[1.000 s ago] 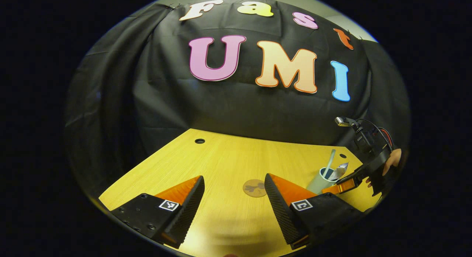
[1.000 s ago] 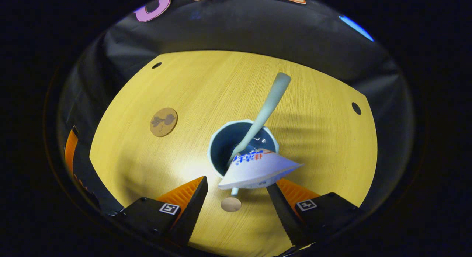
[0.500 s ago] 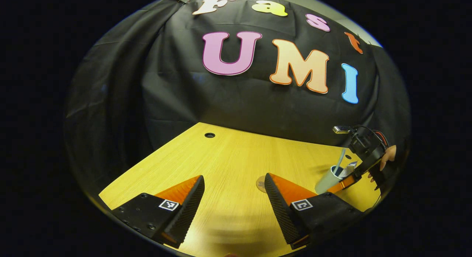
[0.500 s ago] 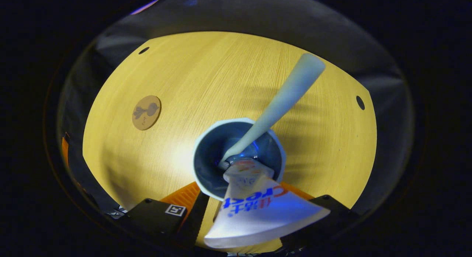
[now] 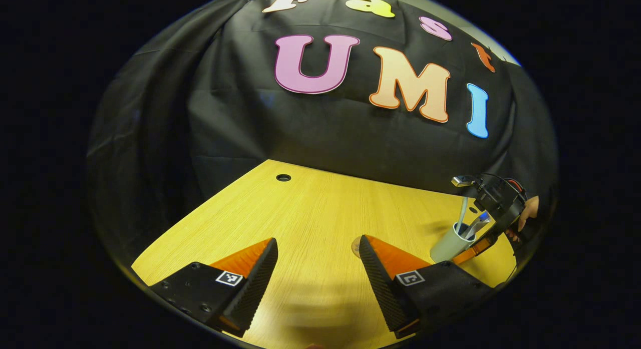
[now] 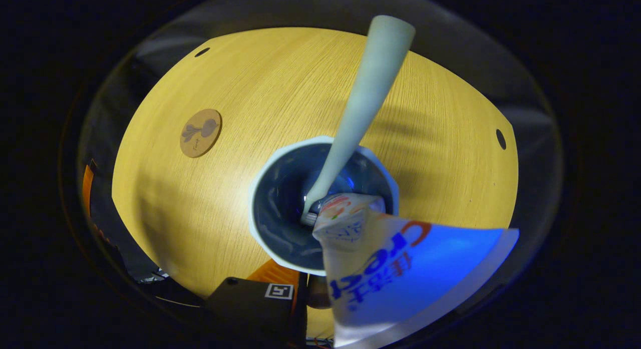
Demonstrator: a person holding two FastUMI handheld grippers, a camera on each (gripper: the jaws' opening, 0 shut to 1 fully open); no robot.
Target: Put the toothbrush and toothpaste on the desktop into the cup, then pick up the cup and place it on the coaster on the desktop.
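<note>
Left tool gapes empty; pale cup holds toothbrush, toothpaste.

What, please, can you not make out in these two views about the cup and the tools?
- Right gripper view: the white-and-blue toothpaste tube covers the right tool's right finger, so its closure is unclear.
- Left gripper view: the pale round cup is too small to show contact.
- Left gripper view: the left tool covers most of the brown round coaster.
</note>
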